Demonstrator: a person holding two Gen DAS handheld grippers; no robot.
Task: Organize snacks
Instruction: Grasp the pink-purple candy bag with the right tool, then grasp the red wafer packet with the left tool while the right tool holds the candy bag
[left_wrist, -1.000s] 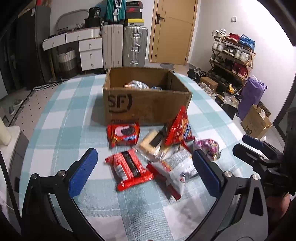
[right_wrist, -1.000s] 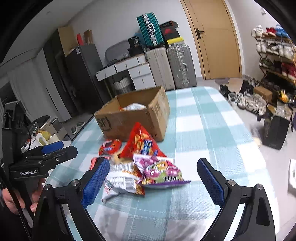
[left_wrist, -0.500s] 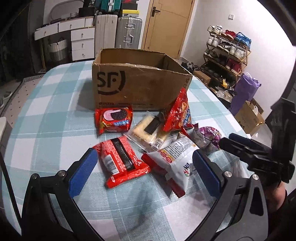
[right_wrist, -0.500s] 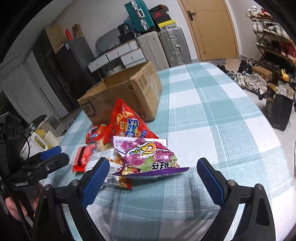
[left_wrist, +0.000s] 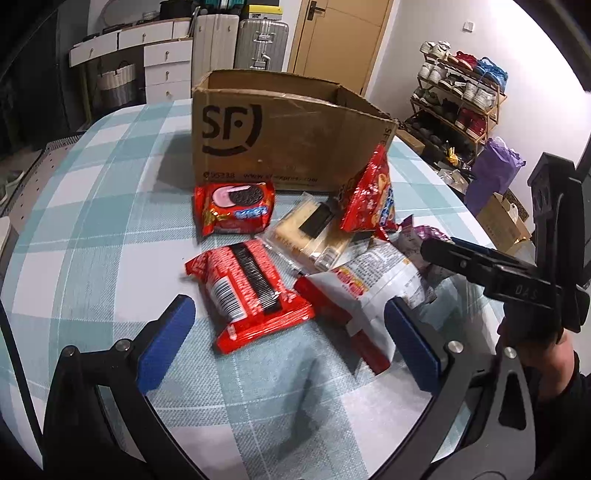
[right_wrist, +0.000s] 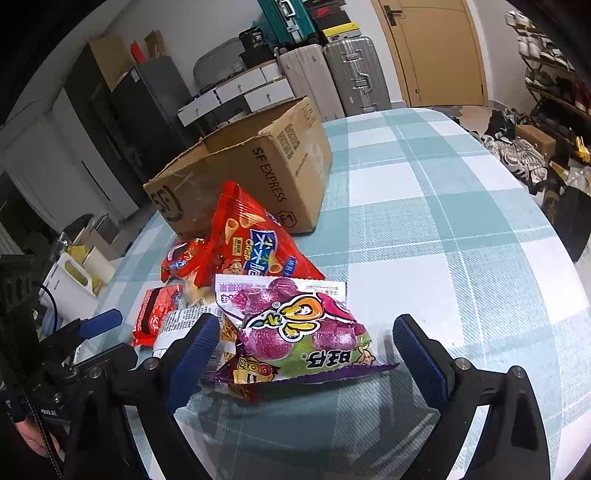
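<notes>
Snacks lie in pile on checked table (left_wrist: 92, 229), just in front of cardboard box (left_wrist: 291, 147). Left gripper (left_wrist: 286, 341) wide apart, holds nothing; red cookie pack (left_wrist: 251, 291) lies between its blue pads, not touched. Right gripper (right_wrist: 301, 352) also wide, jaws closing a little, not pressing yet; purple candy bag (right_wrist: 299, 332) sits between them. Red chip bag (right_wrist: 251, 240) leans by box corner. Round-cookie pack (left_wrist: 234, 208) rests near box front.

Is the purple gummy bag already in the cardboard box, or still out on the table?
Out. The purple gummy bag lies on the checked tablecloth in front of the cardboard box, between the right gripper's open jaws.
</notes>
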